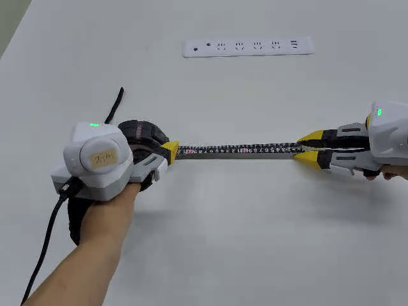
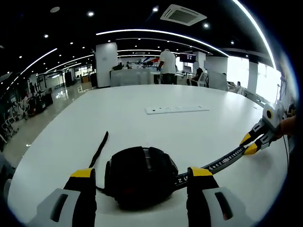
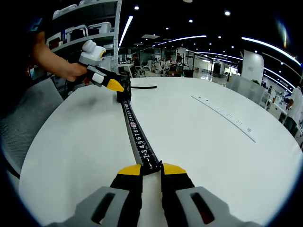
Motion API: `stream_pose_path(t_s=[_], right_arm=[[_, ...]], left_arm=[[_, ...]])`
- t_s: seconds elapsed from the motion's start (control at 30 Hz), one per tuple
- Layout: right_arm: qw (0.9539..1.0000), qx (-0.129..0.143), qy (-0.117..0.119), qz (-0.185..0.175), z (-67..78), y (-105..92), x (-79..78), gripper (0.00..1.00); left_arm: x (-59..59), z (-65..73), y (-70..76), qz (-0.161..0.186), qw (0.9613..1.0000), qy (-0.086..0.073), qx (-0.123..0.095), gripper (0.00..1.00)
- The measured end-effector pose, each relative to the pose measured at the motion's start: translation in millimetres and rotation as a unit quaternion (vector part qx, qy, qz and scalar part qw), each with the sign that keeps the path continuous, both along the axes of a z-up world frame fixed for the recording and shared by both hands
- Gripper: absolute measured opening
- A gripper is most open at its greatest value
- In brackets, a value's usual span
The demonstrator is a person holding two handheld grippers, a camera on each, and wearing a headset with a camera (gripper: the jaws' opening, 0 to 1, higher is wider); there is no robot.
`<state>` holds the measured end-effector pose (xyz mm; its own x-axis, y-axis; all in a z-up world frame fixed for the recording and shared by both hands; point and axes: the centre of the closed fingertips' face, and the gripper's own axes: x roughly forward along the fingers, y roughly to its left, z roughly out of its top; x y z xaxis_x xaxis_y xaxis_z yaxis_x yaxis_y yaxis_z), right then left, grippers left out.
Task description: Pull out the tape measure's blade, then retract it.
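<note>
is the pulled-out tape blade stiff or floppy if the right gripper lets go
Probably springy rather than floppy: the blade runs straight from the case to the right gripper. Released, it would likely whip back toward the case the left gripper holds.

Printed digits 2 to 9 run along the tape blade (image 3: 140, 142), lower centre of the right gripper view. The tan sticker (image 1: 102, 157) at the head view's left is illegible.

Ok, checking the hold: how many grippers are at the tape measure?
2. The left gripper has its jaws either side of the case, contact unclear; the right gripper is shut on the end of the blade.
</note>
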<state>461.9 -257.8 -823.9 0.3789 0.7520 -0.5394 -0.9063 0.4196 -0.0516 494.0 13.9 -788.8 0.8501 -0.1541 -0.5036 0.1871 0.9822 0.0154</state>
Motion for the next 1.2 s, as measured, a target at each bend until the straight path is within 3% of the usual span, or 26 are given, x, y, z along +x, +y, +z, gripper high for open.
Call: stream_pose_path(t_s=[0.63,0.9,0.93,1.2], right_arm=[[0.9999,-0.004,-0.007,0.014,0.2,-0.8,2.0,0.12],[0.9999,-0.005,-0.007,0.015,0.2,-0.6,1.8,0.11],[0.9998,-0.007,-0.008,0.017,0.0,-1.3,1.8,0.11],[0.9996,-0.014,-0.009,0.023,-0.3,-1.9,0.5,0.11]], left_arm=[[9.1,-7.2,0.3,0.031,0.9992,0.014,-0.019,0.65],[8.6,-7.4,0.4,0.032,0.9993,0.014,-0.015,0.64],[7.7,-8.4,0.3,0.026,0.9993,0.024,-0.006,0.63],[5.7,-8.8,0.3,0.020,0.9993,0.030,0.006,0.60]])
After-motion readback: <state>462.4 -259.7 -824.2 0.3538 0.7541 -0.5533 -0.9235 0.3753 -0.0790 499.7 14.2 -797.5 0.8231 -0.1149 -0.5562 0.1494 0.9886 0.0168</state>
